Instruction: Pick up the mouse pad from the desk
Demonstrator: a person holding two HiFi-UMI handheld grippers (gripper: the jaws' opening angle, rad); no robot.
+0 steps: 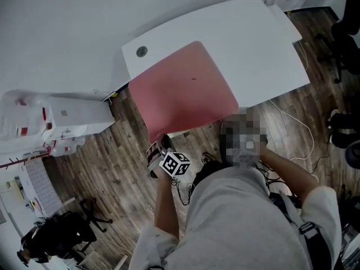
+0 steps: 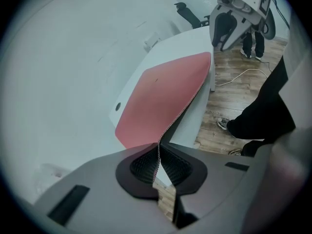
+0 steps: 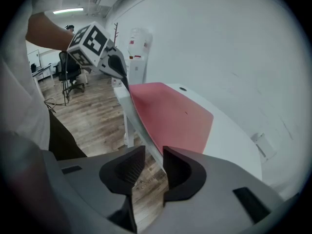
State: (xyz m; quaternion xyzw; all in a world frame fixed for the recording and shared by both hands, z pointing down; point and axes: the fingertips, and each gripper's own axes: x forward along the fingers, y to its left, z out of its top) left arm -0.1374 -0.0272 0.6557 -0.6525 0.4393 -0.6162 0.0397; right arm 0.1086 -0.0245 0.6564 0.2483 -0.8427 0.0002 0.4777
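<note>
Nearest in the head view, the person's pale shirt [image 1: 242, 218] fills the lower frame, and both forearms reach out over a wood-plank floor [image 1: 112, 156]. A white cable [image 1: 298, 125] loops on that floor just right of the bench [image 1: 264, 44]. Dark office chairs [image 1: 346, 32] stand beyond it at the right edge. A white box-shaped unit [image 1: 79, 117] sits at the left against the wall.

The left tongs [image 2: 159, 152] are clenched on the near edge of the mouse pad [image 2: 161, 96]; its thin stitched edge runs straight into the seam between the ribbed pads. The right tongs [image 3: 148, 162] stand released, jaws apart. The mouse pad's edge runs down into the gap between them, close by the right-hand jaw, and neither jaw presses on it. Whether it brushes that jaw cannot be told.

The pink mouse pad covers the left part of the white bench. Its near edge reaches past the bench's front edge and is raised where the left tongs hold it, while the far part lies flat. Beyond its far corner a round grommet [image 1: 142, 52] sits in the bench top near the wall.
</note>
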